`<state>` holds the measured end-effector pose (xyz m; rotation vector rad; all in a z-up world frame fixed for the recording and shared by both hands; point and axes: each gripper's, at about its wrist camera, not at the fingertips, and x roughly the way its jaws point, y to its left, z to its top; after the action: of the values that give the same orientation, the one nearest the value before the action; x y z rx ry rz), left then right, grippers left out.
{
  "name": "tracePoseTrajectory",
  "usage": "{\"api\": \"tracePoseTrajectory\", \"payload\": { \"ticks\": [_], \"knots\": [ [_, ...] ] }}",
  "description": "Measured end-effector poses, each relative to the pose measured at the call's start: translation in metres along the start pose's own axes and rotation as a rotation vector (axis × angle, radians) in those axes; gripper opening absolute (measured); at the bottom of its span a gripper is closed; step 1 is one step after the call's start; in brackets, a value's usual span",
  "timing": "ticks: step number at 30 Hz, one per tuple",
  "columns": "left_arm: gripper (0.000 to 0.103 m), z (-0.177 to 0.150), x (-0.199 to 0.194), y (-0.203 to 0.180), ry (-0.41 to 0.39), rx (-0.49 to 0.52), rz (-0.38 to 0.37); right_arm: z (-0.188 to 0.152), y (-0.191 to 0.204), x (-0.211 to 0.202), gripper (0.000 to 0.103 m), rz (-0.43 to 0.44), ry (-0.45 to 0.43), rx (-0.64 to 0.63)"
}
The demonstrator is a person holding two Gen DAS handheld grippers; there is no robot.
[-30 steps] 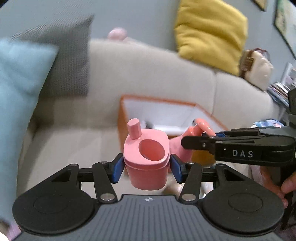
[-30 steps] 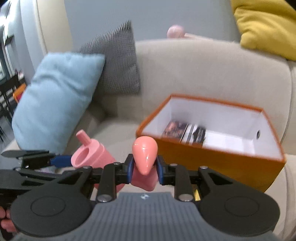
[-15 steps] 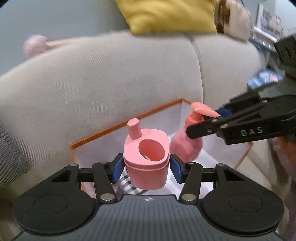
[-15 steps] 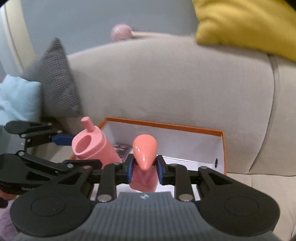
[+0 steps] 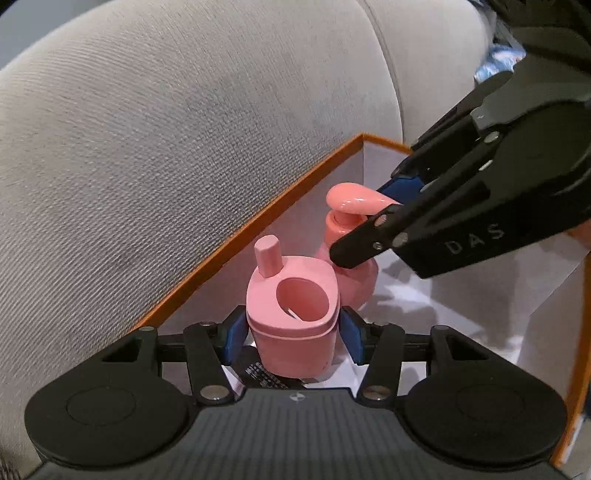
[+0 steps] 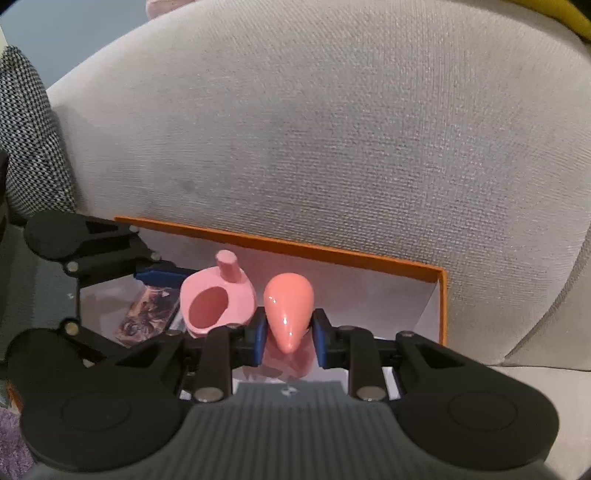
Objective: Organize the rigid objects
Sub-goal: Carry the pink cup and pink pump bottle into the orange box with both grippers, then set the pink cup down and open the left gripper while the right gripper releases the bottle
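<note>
My left gripper (image 5: 292,332) is shut on a pink holder cup (image 5: 293,314) with a round hole and a peg on top, held inside the orange box (image 5: 258,218). My right gripper (image 6: 289,338) has its blue pads beside the neck of a pink pump bottle (image 6: 289,310), with a slight gap showing on each side. In the left wrist view the pump bottle (image 5: 351,229) stands just behind the cup, with the right gripper (image 5: 376,218) coming in from the right. In the right wrist view the cup (image 6: 218,299) and left gripper (image 6: 162,277) sit to the left.
The orange box with white inside (image 6: 441,306) rests on a beige sofa against its backrest (image 6: 314,129). Printed cards or packets (image 6: 147,314) lie on the box floor. A checked grey cushion (image 6: 26,140) is at the left. A yellow cushion edge (image 6: 576,22) is at top right.
Both grippers have moved forward and down into the orange box, carrying the cup and the pump bottle. The right jaws seem slightly wider around the bottle neck than before.
</note>
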<state>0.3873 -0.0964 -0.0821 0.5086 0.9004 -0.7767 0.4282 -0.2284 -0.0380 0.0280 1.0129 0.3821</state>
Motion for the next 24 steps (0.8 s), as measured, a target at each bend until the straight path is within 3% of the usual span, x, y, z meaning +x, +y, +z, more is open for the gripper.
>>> {"api": "tracePoseTrajectory", "payload": {
  "ticks": [6,12,19,21,24],
  "knots": [
    [0.061,0.002,0.018,0.005,0.009,0.038,-0.031,-0.001,0.003,0.014,0.027,-0.026,0.016,-0.028],
    [0.065,0.002,0.026,-0.005,0.015,0.068,-0.012,0.001,-0.009,0.030,0.027,-0.019,0.028,0.017],
    [0.069,-0.002,0.024,-0.014,0.073,0.010,0.011,-0.005,-0.002,0.040,0.028,-0.026,0.034,0.023],
    [0.071,-0.003,0.025,-0.011,0.103,-0.016,0.034,-0.006,0.000,0.038,0.032,-0.020,0.020,0.030],
    [0.063,-0.004,0.027,-0.013,0.162,-0.053,0.026,-0.006,-0.008,0.027,0.037,-0.015,0.011,0.038]
  ]
}}
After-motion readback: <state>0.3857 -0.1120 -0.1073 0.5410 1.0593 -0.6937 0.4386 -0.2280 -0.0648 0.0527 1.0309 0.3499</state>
